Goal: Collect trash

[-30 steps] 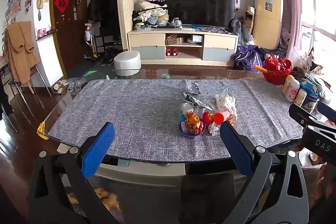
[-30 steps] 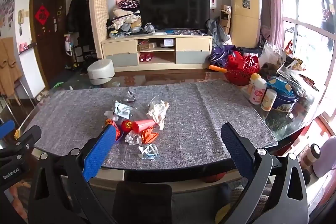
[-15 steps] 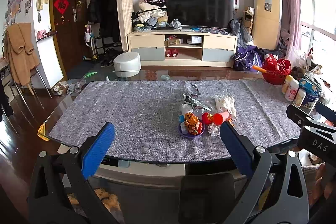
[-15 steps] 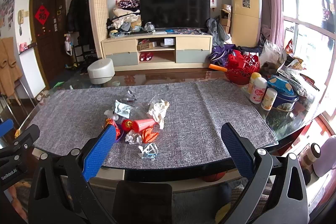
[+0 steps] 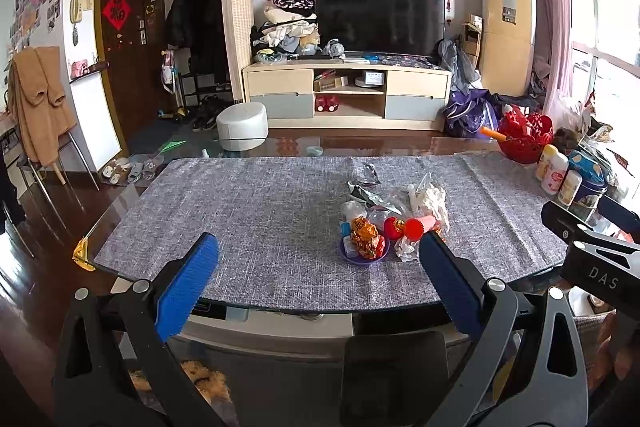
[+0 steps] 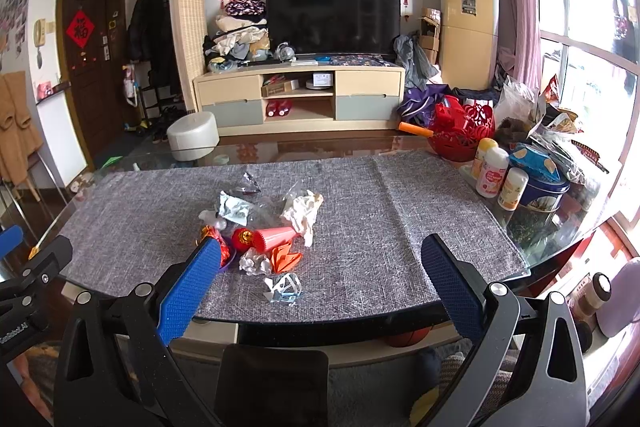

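Observation:
A pile of trash lies on the grey table mat: a red cone, a red ball, crumpled white tissue, an orange paper scrap, a clear wrapper, a silvery wrapper and a gold-red wrapper on a small purple dish. My left gripper is open and empty, held short of the table's near edge, left of the pile. My right gripper is open and empty, also in front of the near edge, with the clear wrapper between its fingers in the image.
At the table's right end stand several bottles, a blue tin, a red basket and bags. The table has a glass top. A chair back sits below the near edge. A TV cabinet stands behind.
Both grippers have drifted slightly; the trash pile sits a touch lower in each view. Nothing was taken hold of or let go.

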A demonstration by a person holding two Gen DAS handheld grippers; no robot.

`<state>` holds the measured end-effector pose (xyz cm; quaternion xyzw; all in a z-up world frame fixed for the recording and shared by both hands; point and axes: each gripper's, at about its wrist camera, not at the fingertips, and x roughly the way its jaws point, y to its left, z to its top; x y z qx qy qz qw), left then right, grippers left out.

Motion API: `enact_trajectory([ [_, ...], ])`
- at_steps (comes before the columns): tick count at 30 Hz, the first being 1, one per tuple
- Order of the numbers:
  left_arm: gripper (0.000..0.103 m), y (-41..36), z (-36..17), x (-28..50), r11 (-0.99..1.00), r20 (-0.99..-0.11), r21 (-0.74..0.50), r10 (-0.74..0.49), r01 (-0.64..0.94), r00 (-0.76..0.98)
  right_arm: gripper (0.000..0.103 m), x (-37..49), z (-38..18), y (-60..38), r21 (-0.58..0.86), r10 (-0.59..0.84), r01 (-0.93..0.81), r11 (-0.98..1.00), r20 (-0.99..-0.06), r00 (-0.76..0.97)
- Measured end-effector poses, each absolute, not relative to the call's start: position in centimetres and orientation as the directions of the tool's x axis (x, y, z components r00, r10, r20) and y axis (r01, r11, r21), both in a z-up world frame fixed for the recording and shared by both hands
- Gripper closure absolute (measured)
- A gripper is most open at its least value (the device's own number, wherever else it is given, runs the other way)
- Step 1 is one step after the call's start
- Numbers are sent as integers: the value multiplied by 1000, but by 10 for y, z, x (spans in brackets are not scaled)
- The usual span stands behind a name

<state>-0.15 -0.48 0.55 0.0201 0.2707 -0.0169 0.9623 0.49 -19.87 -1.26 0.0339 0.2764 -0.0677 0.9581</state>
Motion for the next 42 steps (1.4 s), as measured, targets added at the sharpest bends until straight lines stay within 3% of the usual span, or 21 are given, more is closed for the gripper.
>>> enact_trajectory([
  [42, 8, -3, 13, -8, 999, -504, 30, -12, 31, 864, 3, 5, -11, -201, 38, -105, 147, 988, -530, 841],
])
